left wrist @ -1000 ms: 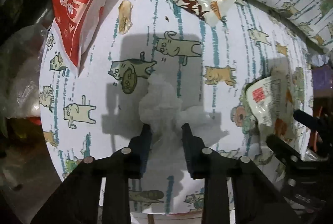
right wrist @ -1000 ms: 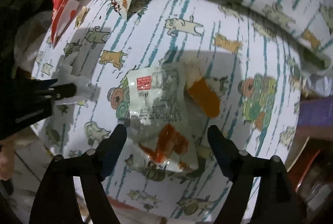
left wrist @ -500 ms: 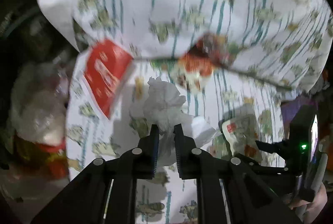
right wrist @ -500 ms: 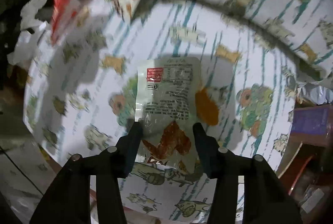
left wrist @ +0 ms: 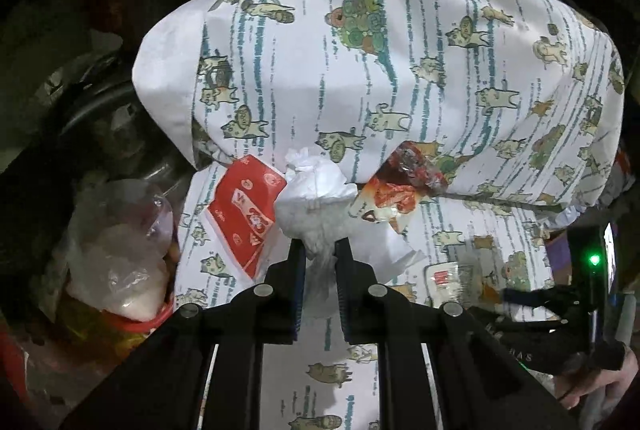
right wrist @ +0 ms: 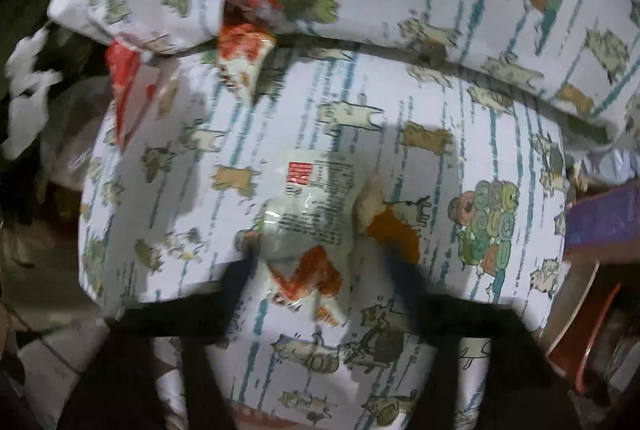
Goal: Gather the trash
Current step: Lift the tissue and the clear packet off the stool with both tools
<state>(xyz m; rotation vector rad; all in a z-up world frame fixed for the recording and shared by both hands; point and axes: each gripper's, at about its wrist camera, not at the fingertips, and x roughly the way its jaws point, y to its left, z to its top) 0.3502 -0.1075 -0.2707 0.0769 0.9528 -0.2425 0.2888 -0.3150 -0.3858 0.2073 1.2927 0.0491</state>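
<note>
Tissue wad [left wrist: 316, 206] pinched in left tool [left wrist: 320, 250]; right tool [right wrist: 316, 270] blurred, seemingly spread, just widened around wrapper [right wrist: 308, 226].

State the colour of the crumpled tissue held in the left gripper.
White; the tissue shows best in the left wrist view.

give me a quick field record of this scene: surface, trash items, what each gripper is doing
surface: cat-print white cloth, pillow of same print behind
left gripper: shut on crumpled white tissue, lifted off the cloth
right gripper: jaws just reopened, straddling clear printed plastic wrapper with orange marks, pads not pressing it
other trash: red and white paper packet; crinkled red-orange snack wrapper at the pillow edge
beside wrapper: orange-tipped food scrap
</note>
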